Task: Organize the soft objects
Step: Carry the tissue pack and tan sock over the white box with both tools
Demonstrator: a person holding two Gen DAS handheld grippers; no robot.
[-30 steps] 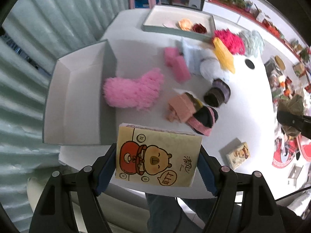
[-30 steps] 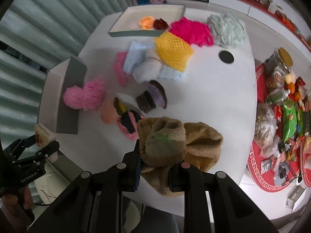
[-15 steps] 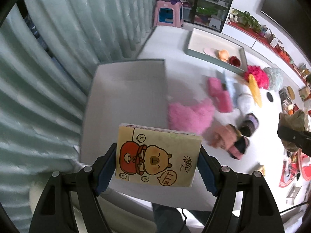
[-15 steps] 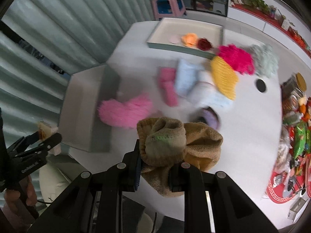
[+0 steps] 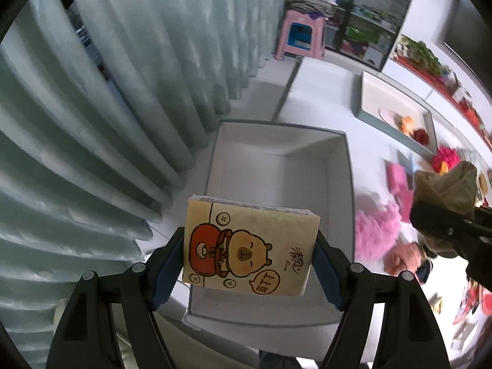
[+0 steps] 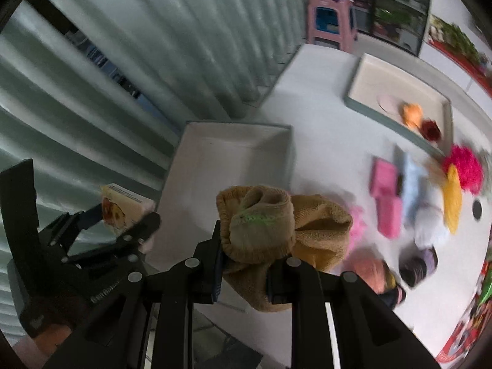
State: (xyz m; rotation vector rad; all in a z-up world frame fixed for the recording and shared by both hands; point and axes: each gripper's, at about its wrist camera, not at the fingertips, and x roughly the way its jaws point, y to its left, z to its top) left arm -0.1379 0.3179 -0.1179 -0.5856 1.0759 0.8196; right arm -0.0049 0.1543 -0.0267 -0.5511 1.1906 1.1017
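Both wrist views steep downward, close; share white box [image 5: 338, 184] [image 6: 286, 153] (table edge).

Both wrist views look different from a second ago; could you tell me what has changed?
Both grippers swung over toward the empty white box by the curtain. Unchanged: left gripper clamps the tissue pack, right gripper the brown knitted cloth; nothing released.

— What lines the left side?
— Pale green curtains [image 5: 117, 98], pleated, in daylight.
— And farther back?
— A pink stool [image 5: 303, 35] on the floor beside dark glass-front shelves [image 5: 369, 21], beyond the white table [image 5: 319, 95].
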